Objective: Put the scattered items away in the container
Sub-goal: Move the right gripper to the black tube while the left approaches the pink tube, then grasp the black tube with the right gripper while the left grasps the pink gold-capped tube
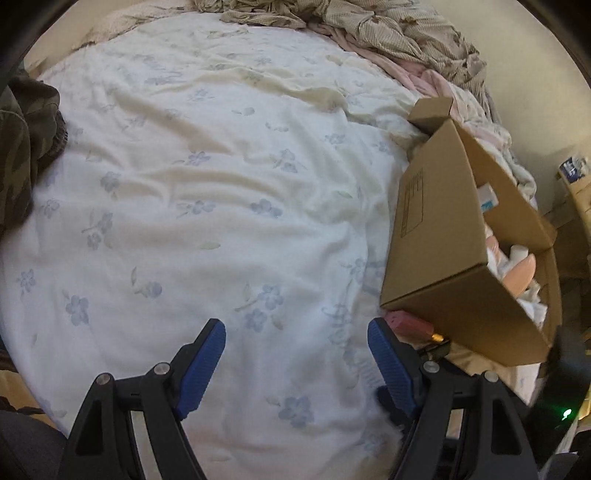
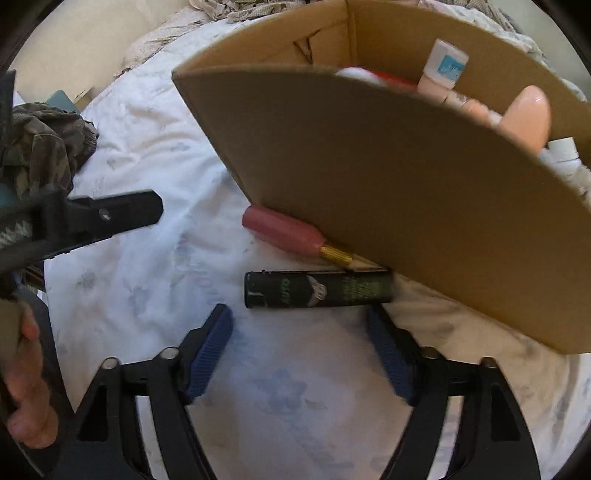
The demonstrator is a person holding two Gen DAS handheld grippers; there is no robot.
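Observation:
A brown cardboard box (image 2: pixel 369 177) stands on a white flowered bedsheet (image 2: pixel 155 266) and holds several pale bottles and tubes (image 2: pixel 524 118). Against its near wall lie a pink bottle with a gold neck (image 2: pixel 284 229) and a black tube with green print (image 2: pixel 317 290). My right gripper (image 2: pixel 299 332) hangs open just short of the black tube, nothing between its blue pads. In the left wrist view the box (image 1: pixel 443 236) is at the right, the pink bottle (image 1: pixel 410 326) peeking from under its corner. My left gripper (image 1: pixel 297 343) is open over bare sheet.
A camouflage garment (image 1: pixel 22 147) lies at the sheet's left edge. Crumpled checked and pink bedding (image 1: pixel 406 33) is heaped at the far side. In the right wrist view the other gripper's black arm (image 2: pixel 107 218) reaches in from the left, with a hand (image 2: pixel 26 398) below it.

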